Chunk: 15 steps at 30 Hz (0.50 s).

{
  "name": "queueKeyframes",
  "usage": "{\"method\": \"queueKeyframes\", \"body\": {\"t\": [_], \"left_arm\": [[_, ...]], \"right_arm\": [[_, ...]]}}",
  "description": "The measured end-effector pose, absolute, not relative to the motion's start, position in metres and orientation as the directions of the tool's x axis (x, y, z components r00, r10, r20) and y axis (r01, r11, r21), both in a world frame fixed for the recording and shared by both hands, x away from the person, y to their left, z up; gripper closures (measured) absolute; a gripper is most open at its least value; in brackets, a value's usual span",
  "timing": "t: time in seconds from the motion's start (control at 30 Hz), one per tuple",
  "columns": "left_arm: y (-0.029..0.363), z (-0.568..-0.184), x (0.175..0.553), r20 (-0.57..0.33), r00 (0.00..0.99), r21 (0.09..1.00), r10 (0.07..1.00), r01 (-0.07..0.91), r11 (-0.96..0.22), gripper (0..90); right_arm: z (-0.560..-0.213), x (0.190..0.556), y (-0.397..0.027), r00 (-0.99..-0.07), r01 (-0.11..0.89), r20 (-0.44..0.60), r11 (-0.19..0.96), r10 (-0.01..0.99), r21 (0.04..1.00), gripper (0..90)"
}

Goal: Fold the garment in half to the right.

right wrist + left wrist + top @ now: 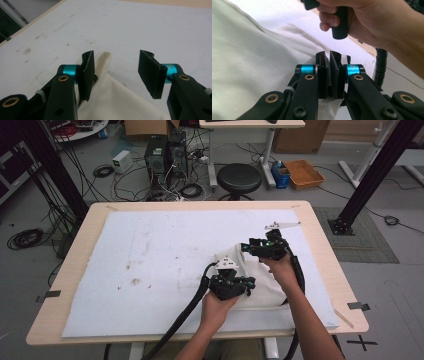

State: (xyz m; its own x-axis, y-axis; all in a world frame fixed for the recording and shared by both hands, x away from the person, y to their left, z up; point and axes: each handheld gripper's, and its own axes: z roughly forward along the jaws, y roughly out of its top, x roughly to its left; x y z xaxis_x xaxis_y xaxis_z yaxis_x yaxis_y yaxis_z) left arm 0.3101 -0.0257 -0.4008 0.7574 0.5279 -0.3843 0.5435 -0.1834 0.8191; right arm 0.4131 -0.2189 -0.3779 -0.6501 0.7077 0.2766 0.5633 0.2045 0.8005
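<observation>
A cream-white cloth lies bunched on the right part of the white mat. My left gripper is at the cloth's near-left side. In the left gripper view its jaws stand almost together, with a fold of the cloth pinched low between them. My right gripper is at the cloth's far edge. In the right gripper view it is open, and a pointed corner of the cloth lies under and between its pads, close to the left pad.
The mat covers most of a wooden table. The person's other hand crosses close above the left gripper. Beyond the table's far edge are a black stool, computer cases and floor cables. Black frame posts stand at both sides.
</observation>
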Motion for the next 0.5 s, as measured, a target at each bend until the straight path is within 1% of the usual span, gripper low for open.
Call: {"method": "queueKeyframes", "body": {"t": [0.07, 0.1, 0.13, 0.17, 0.2, 0.23, 0.3, 0.33, 0.5], "left_arm": [[-0.026, -0.402, 0.311, -0.380, 0.762, 0.821, 0.524, 0.539, -0.188, 85.2], [-0.027, -0.402, 0.311, -0.378, 0.762, 0.821, 0.525, 0.538, -0.190, 85.1], [-0.028, -0.403, 0.310, -0.374, 0.763, 0.820, 0.527, 0.537, -0.195, 85.2], [-0.028, -0.403, 0.310, -0.369, 0.764, 0.821, 0.529, 0.535, -0.201, 85.1], [-0.028, -0.403, 0.310, -0.364, 0.764, 0.820, 0.533, 0.534, -0.206, 85.2], [-0.029, -0.404, 0.310, -0.364, 0.763, 0.820, 0.534, 0.534, -0.204, 85.1], [-0.029, -0.405, 0.310, -0.366, 0.764, 0.822, 0.532, 0.533, -0.200, 85.2], [-0.030, -0.405, 0.311, -0.369, 0.766, 0.822, 0.527, 0.533, -0.200, 85.2], [-0.041, -0.407, 0.314, -0.383, 0.770, 0.819, 0.511, 0.539, -0.198, 85.2]], "right_arm": [[-0.378, 0.415, -0.210, -0.663, 0.555, 0.264, 0.223, 0.701, 0.801, 48.5], [-0.379, 0.416, -0.206, -0.666, 0.558, 0.252, 0.245, 0.702, 0.793, 51.0], [-0.380, 0.417, -0.202, -0.666, 0.567, 0.246, 0.264, 0.704, 0.780, 56.8], [-0.381, 0.418, -0.200, -0.681, 0.566, 0.245, 0.284, 0.690, 0.774, 70.7], [-0.382, 0.418, -0.197, -0.689, 0.556, 0.222, 0.307, 0.690, 0.772, 81.9], [-0.382, 0.417, -0.196, -0.690, 0.546, 0.195, 0.324, 0.697, 0.773, 86.1], [-0.381, 0.415, -0.196, -0.696, 0.523, 0.157, 0.344, 0.701, 0.780, 87.3], [-0.380, 0.413, -0.197, -0.696, 0.505, 0.120, 0.365, 0.708, 0.782, 87.4], [-0.377, 0.407, -0.208, -0.683, 0.468, 0.036, 0.399, 0.730, 0.788, 87.5]]}}
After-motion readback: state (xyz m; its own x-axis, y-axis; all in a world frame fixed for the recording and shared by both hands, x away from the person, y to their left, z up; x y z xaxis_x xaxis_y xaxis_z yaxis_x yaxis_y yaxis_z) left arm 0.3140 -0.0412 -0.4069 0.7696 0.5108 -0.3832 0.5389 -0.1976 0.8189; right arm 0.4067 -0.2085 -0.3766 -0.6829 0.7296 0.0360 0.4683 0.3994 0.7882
